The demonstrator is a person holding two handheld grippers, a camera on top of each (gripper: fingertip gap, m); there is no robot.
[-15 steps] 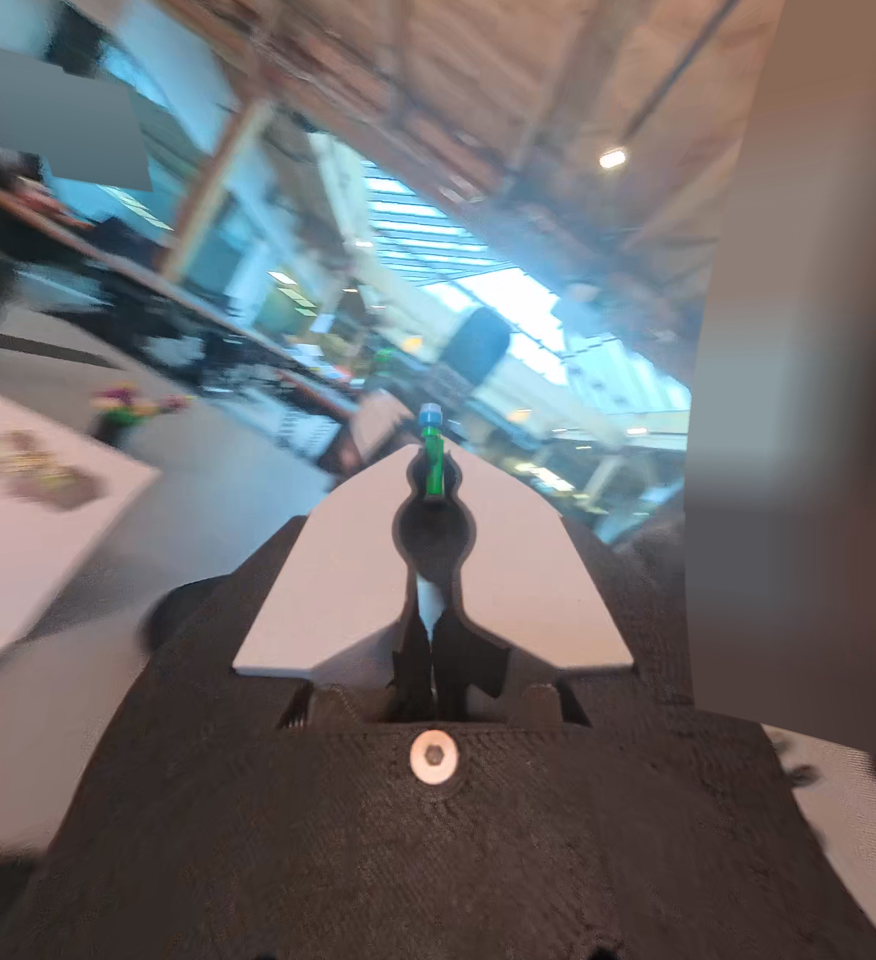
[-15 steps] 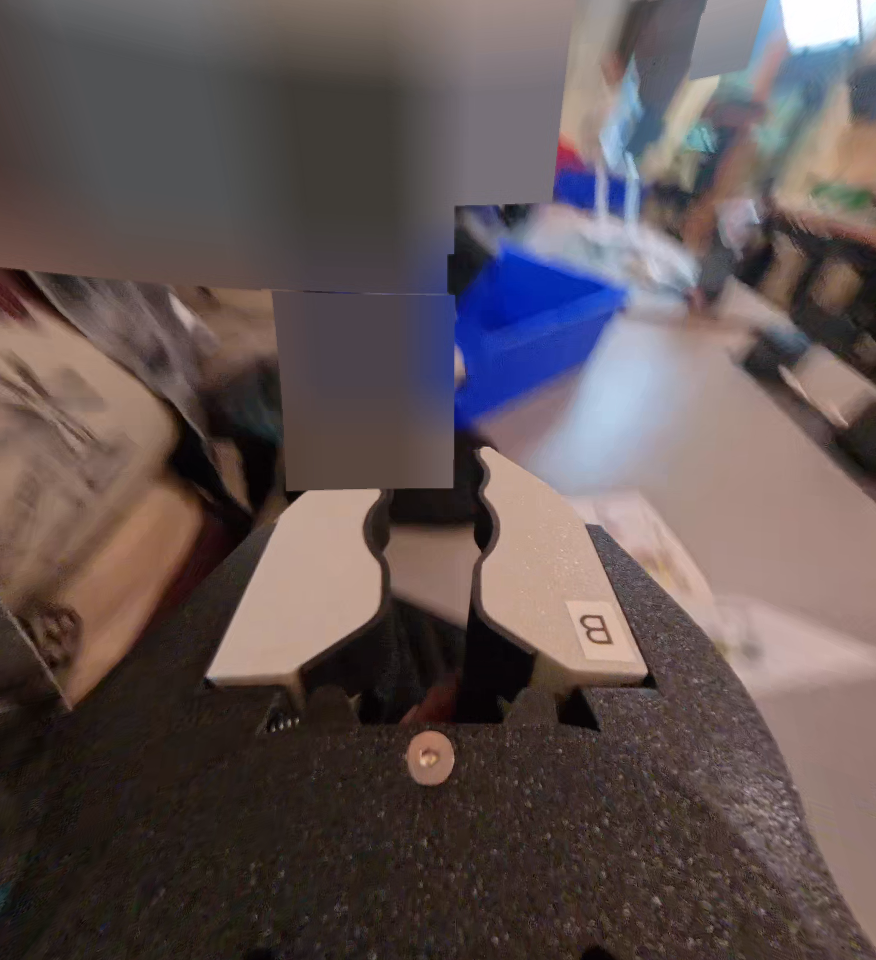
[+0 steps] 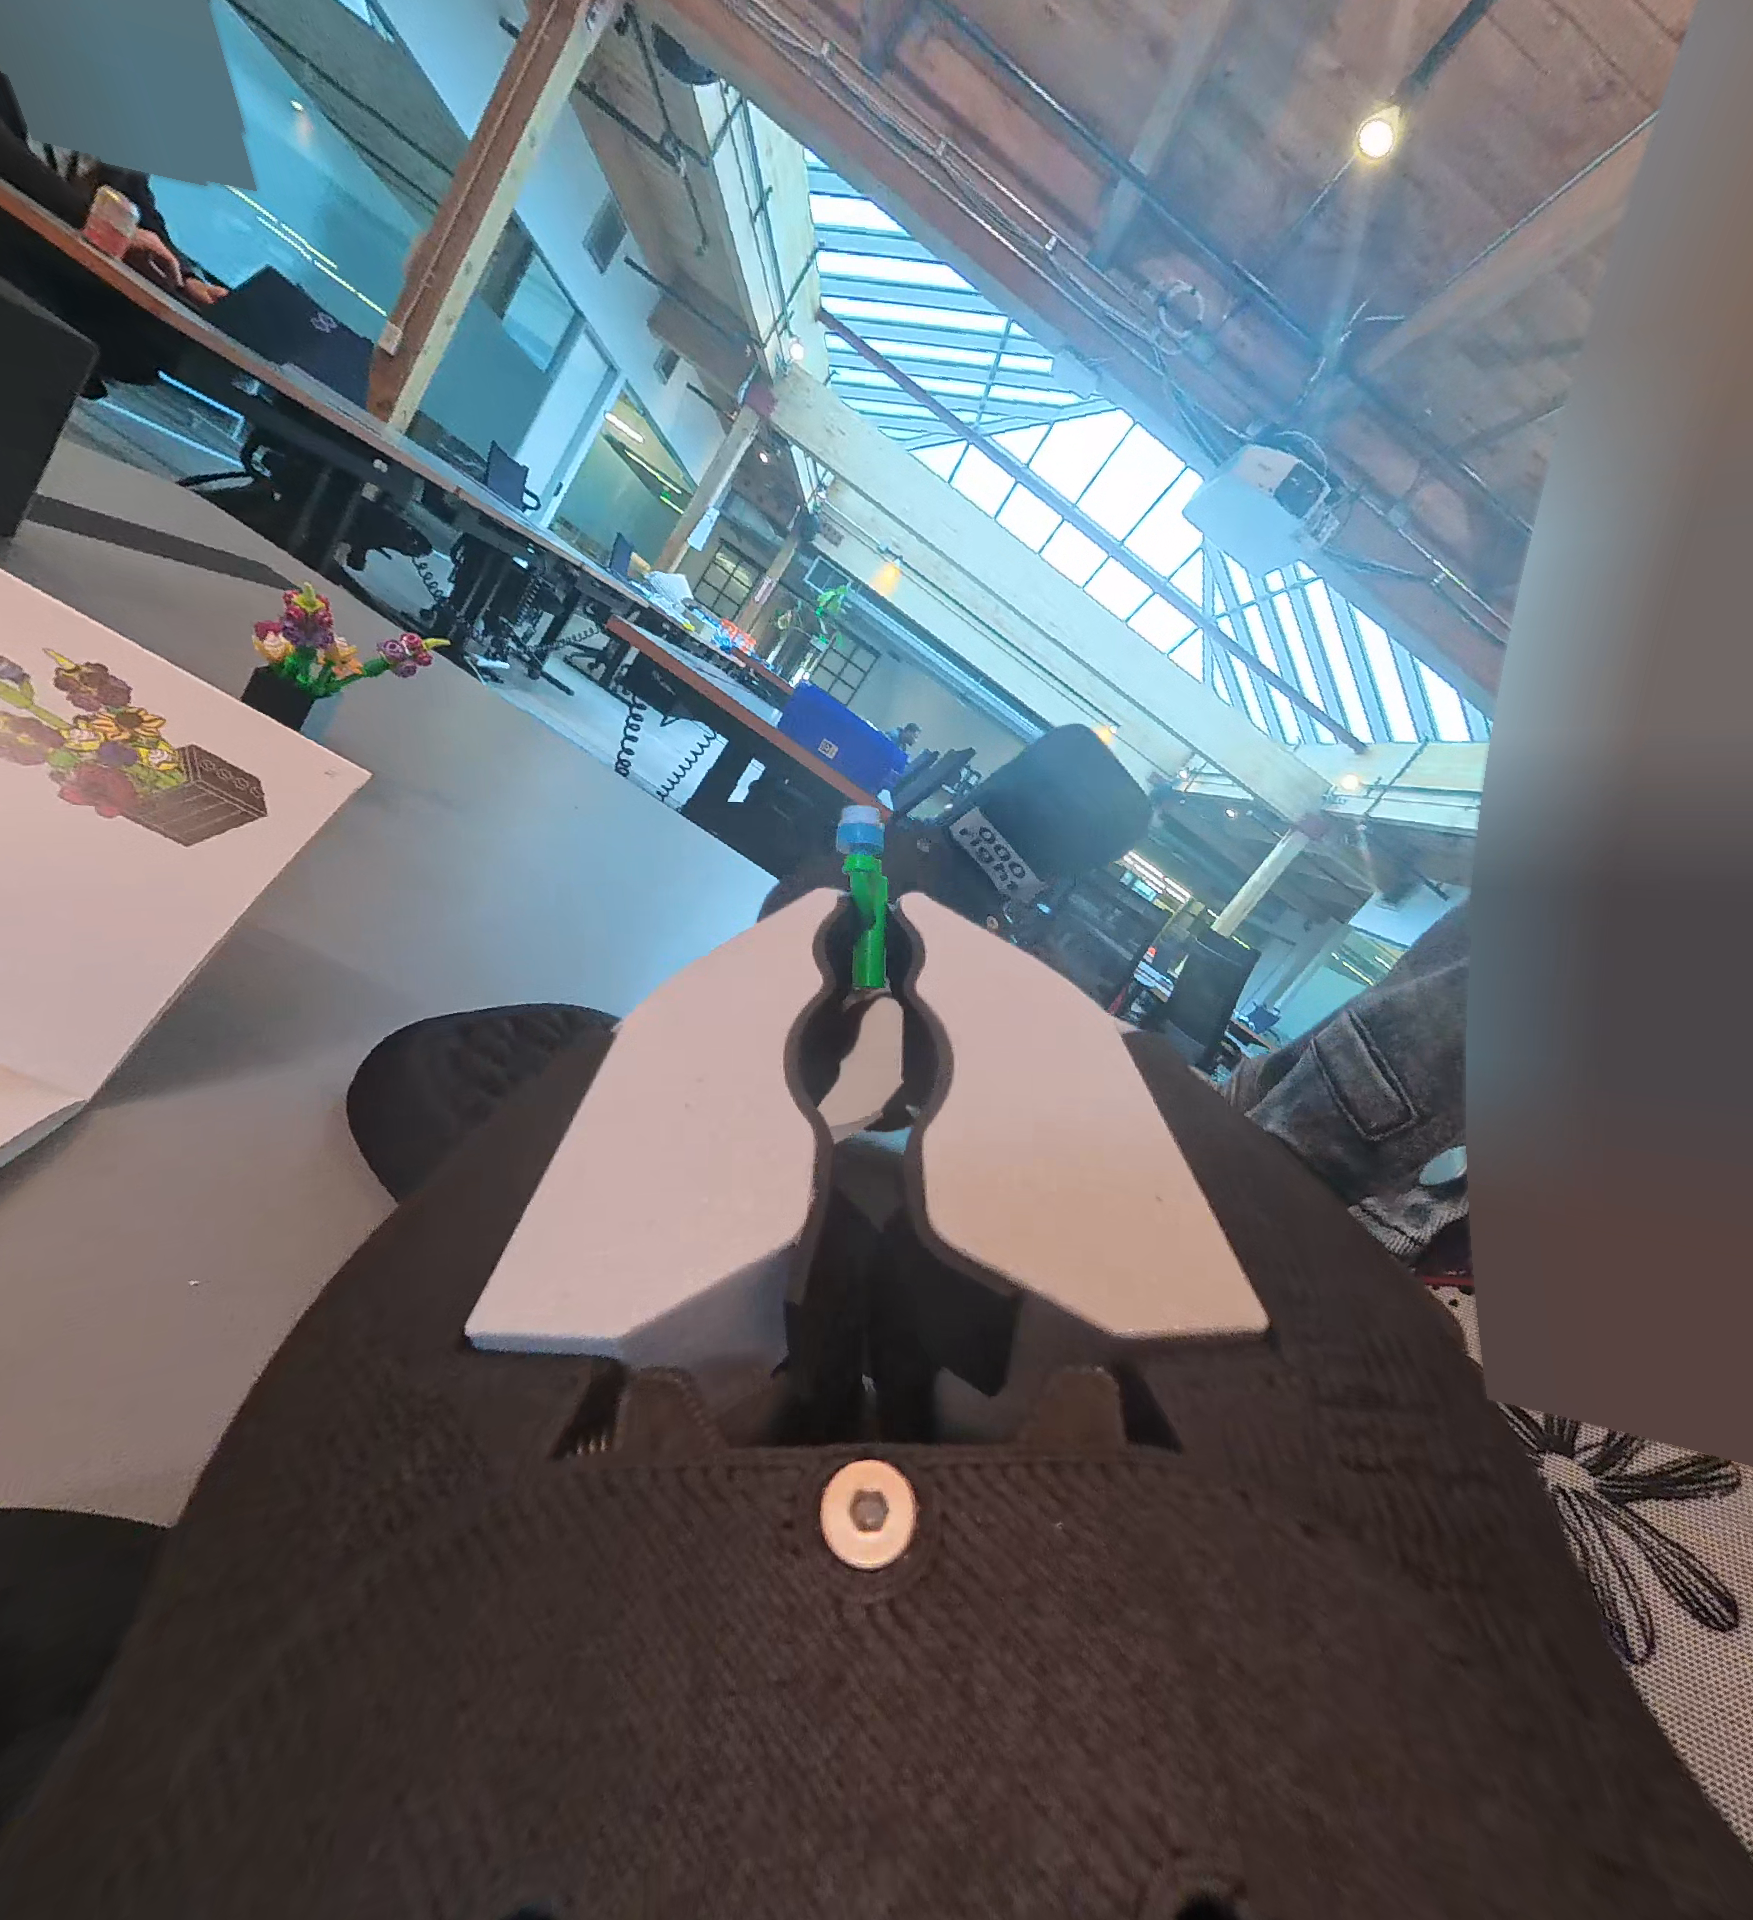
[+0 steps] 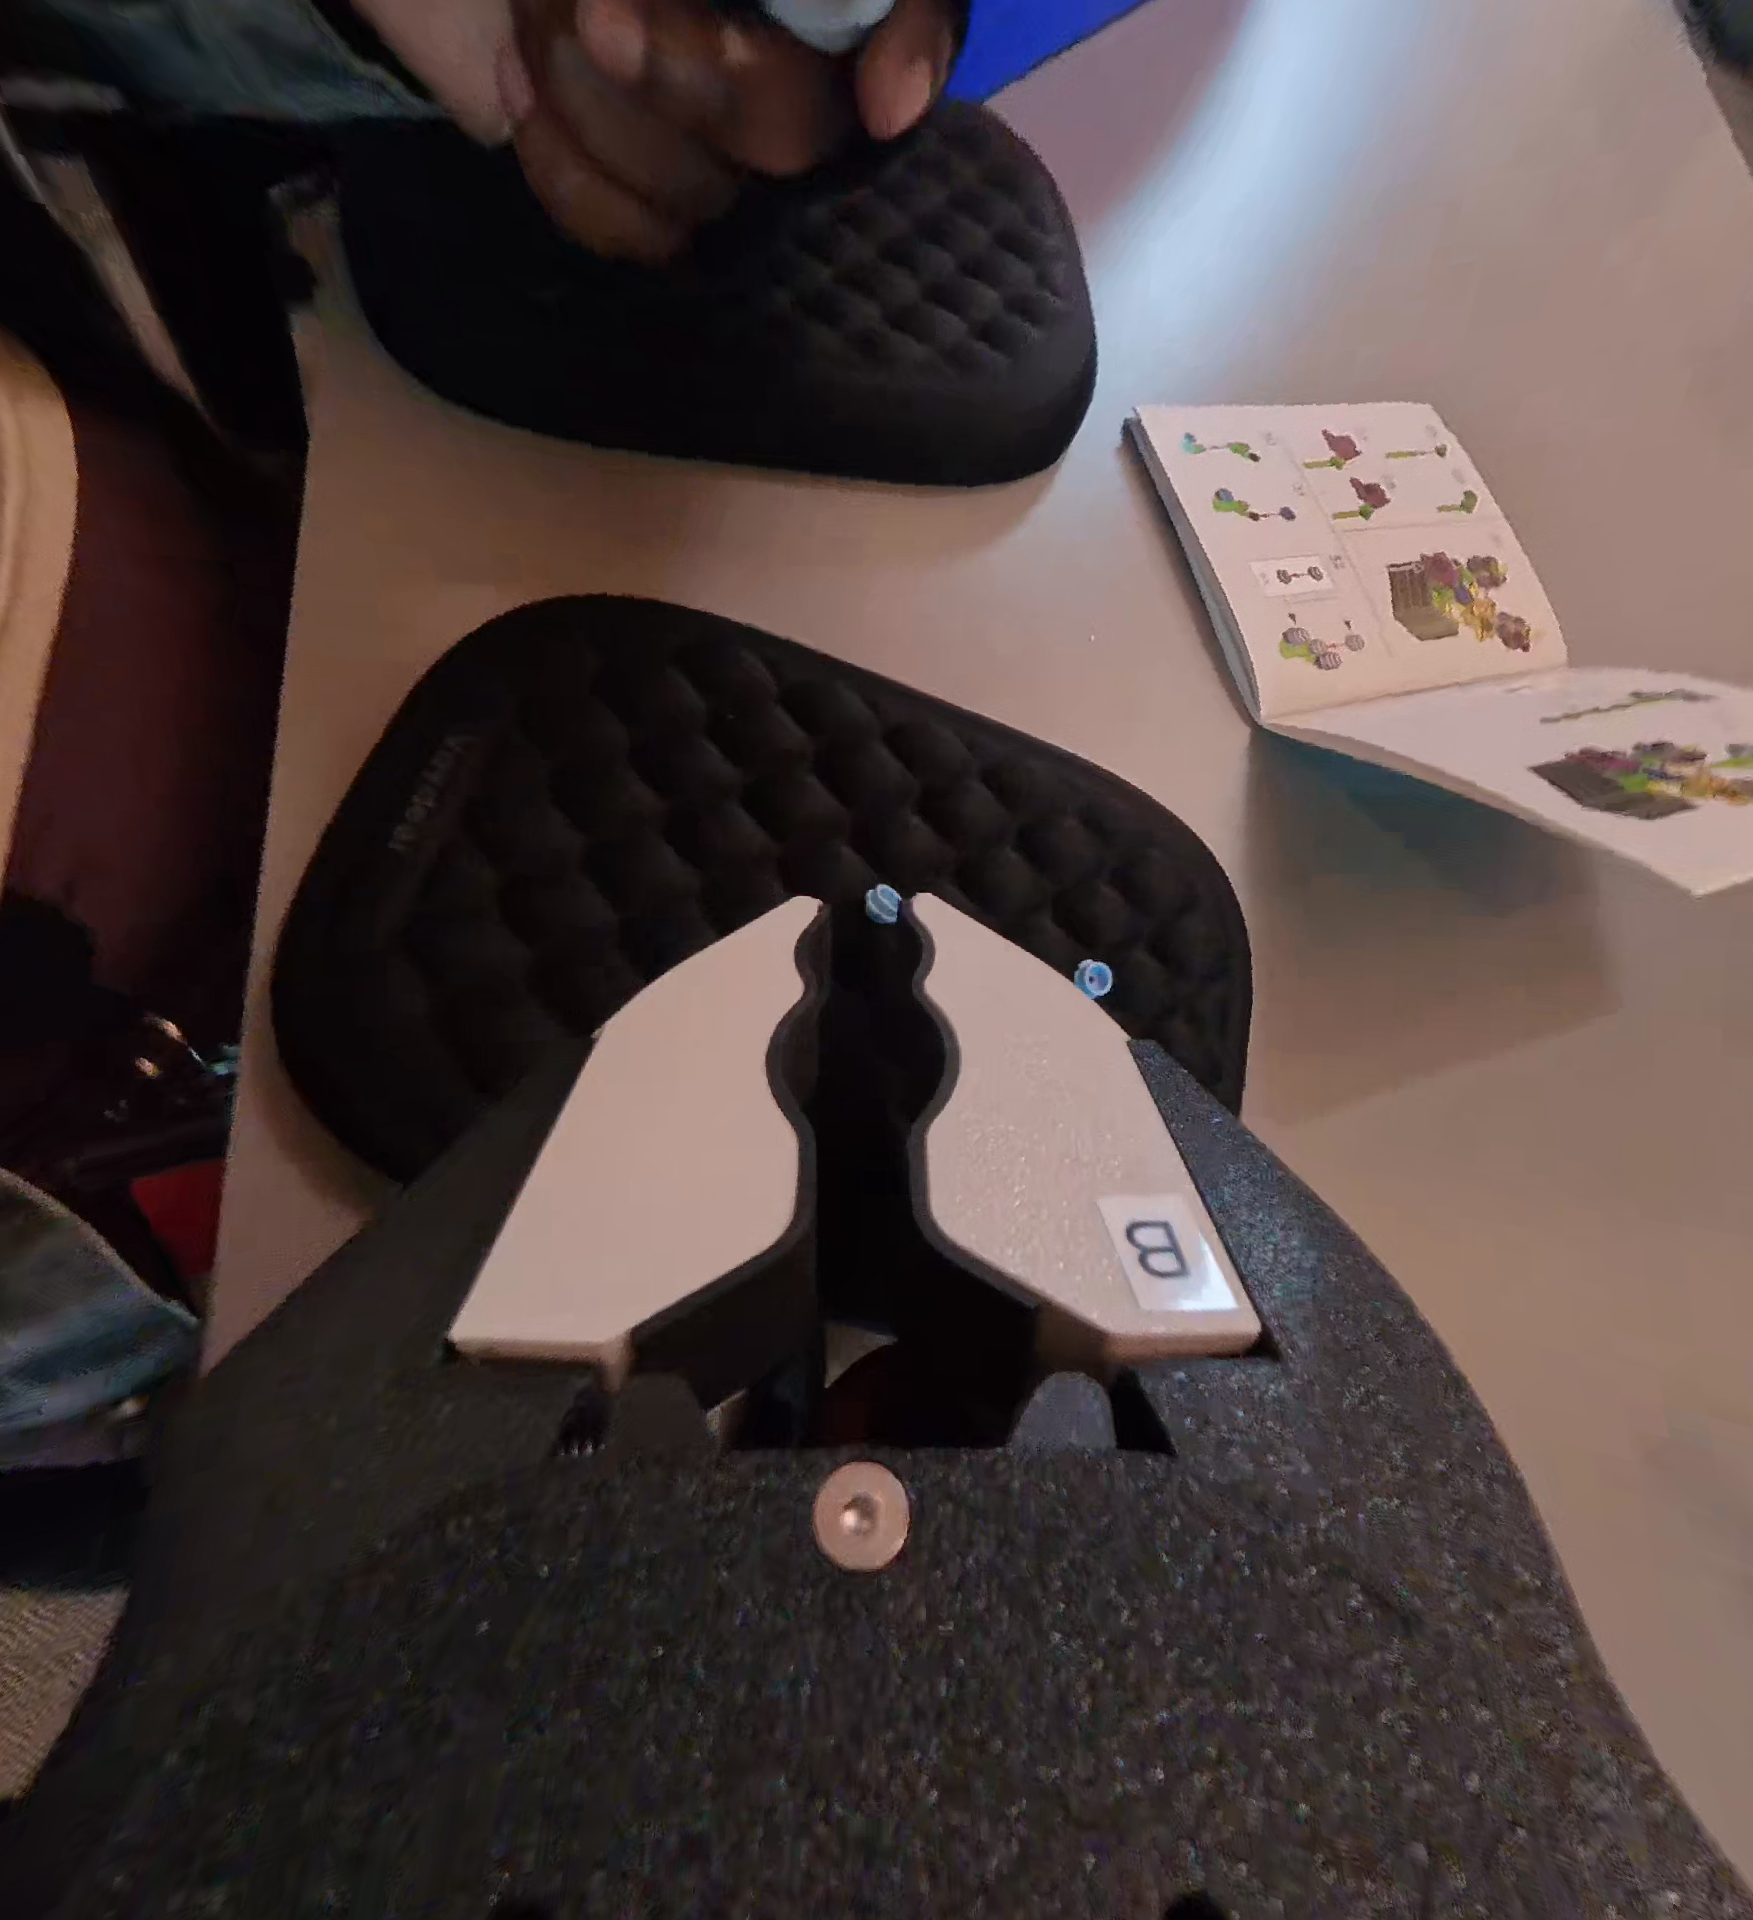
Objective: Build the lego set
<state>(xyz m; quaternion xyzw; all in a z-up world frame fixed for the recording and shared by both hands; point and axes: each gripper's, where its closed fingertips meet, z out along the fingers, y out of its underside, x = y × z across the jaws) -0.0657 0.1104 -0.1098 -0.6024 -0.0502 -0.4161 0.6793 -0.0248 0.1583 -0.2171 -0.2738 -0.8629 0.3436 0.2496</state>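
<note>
In the left wrist view my left gripper (image 3: 867, 906) is shut on a green stem piece (image 3: 868, 940) with a small blue round piece (image 3: 860, 831) on its top end, held up in the air and pointing toward the ceiling. In the right wrist view my right gripper (image 4: 866, 902) is open, low over a black quilted pad (image 4: 591, 831). A small light-blue round piece (image 4: 882, 904) lies on the pad just between the fingertips. A second light-blue round piece (image 4: 1092, 979) lies on the pad to the right of the right finger.
An open instruction booklet lies on the grey table (image 4: 1423, 1195), at the right in the right wrist view (image 4: 1371, 540) and at the left in the left wrist view (image 3: 72, 883). A built flower bouquet (image 3: 316, 649) stands behind it. A person's hand (image 4: 685, 125) rests on a second black pad (image 4: 799, 312). Across from one pair of fingers to the other is roughly 12 cm.
My right gripper has swung down from facing the room to the black pad, and the two light-blue pieces have come into view. My left gripper still holds the green stem, its view now steady.
</note>
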